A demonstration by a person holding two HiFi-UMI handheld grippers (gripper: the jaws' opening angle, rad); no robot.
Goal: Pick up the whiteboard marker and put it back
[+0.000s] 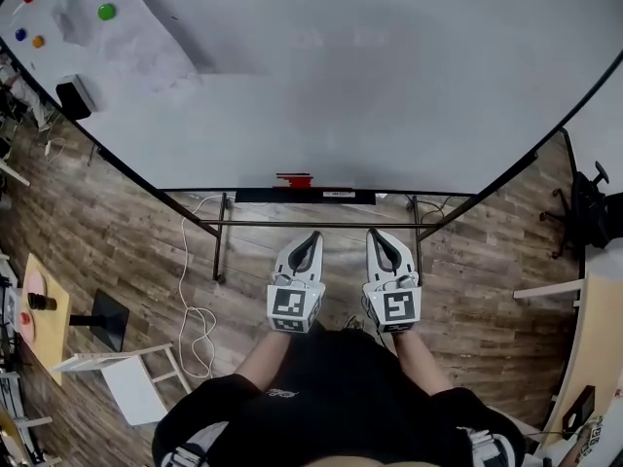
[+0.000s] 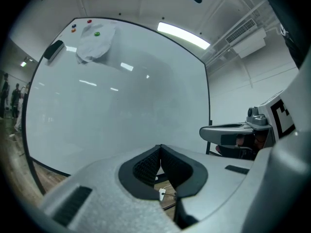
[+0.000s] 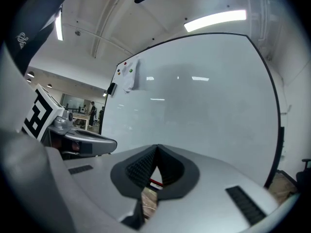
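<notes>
Two grippers pressed together, empty: left gripper [image 1: 312, 235], right gripper [image 1: 375, 233]; one red marker [image 1: 294, 177] on one whiteboard [image 1: 389, 86] ledge [image 1: 341, 196]; four magnets [image 1: 106, 12].

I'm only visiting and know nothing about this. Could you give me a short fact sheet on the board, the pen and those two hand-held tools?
Setting: whiteboard on a stand over a wooden floor
Pen: red marker lying on the tray at the board's lower edge
Left tool: jaws together, holding nothing
Right tool: jaws together, holding nothing
Tools and pen: both tools are short of the tray and point toward it, touching nothing
Also on the board: eraser and green magnet, upper left
</notes>
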